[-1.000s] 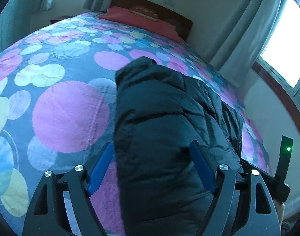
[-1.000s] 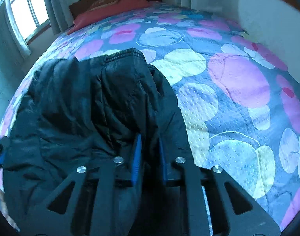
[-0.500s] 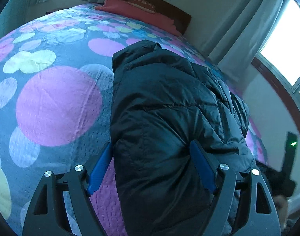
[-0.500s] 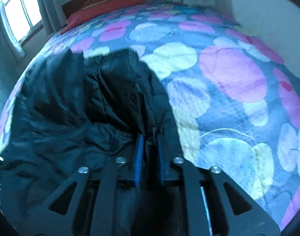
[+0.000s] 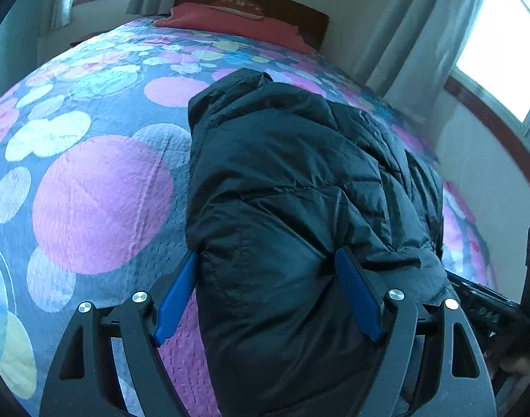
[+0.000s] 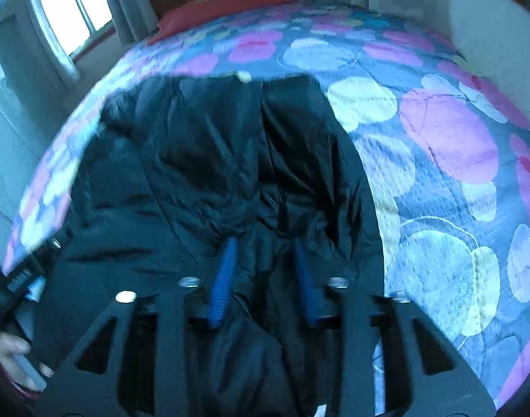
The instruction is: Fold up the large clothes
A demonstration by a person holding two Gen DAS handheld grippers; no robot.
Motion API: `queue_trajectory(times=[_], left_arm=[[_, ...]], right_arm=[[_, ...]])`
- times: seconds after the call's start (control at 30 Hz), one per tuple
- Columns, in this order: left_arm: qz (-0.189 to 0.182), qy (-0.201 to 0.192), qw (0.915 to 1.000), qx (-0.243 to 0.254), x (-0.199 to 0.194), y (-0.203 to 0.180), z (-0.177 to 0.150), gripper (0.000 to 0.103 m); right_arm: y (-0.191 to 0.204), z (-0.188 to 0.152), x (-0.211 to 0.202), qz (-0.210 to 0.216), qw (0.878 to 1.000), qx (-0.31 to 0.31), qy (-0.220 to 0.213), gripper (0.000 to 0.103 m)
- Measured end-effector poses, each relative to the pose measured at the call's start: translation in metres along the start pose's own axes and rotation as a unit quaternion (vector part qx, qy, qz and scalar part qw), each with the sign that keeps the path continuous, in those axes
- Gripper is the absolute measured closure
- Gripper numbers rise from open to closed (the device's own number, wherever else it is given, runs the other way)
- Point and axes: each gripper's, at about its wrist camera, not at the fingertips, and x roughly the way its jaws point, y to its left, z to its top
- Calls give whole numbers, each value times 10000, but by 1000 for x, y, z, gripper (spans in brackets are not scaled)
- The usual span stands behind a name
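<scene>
Bedspread [image 5: 101, 205] of pastel circles under dark jacket [image 5: 292, 215], curtained windows [image 5: 501, 55] beside

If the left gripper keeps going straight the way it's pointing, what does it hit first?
Most likely the black puffer jacket: the left gripper stands wide open with the jacket's near bulk already between its fingers, lying on the bedspread. Depth is unclear, so contact may already be close.

A dark puffer jacket [image 5: 299, 208] lies on the circle-patterned bed [image 5: 101, 201].
</scene>
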Motion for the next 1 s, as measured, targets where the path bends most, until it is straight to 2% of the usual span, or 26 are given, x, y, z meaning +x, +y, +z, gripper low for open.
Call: queue_trajectory(times=[0.03,0.1,0.2,0.43,0.6,0.73,0.8,0.83,0.9,1.0], left_arm=[[52,24,10000,61,2,-1,0,23],[163,53,9996,224,6,-8,0,24],[295,48,9987,411,14,-12,-3,24],[359,38,9983,460,20,-7,-6,24],[320,-50,9989,352,11,-6,-6,24],[290,23,9993,244,-2,-5,-2,24],[298,-17,9993,236,-12,-5,3,24],[295,-99,9993,213,-17,-5,4,24],[259,-315,9991,127,-29,-4,11,24],[177,-451,9988,0,-36,-5,22,24]], right_arm=[[-3,-3,6,28,10000,13,51,89],[-12,-10,19,211,9996,186,15,91],[-13,-17,25,225,9994,215,-166,92],[-5,-26,22,14,9985,178,-518,92],[-5,-31,10,24,9978,239,-624,89],[-4,-27,-11,-49,9977,238,-630,84],[-1,-22,-24,-163,9969,224,-731,74],[2,-18,-34,-254,9957,186,-869,64],[12,-9,-49,-355,9936,60,-1074,62],[27,10,-59,-260,9912,-100,-1292,62]])
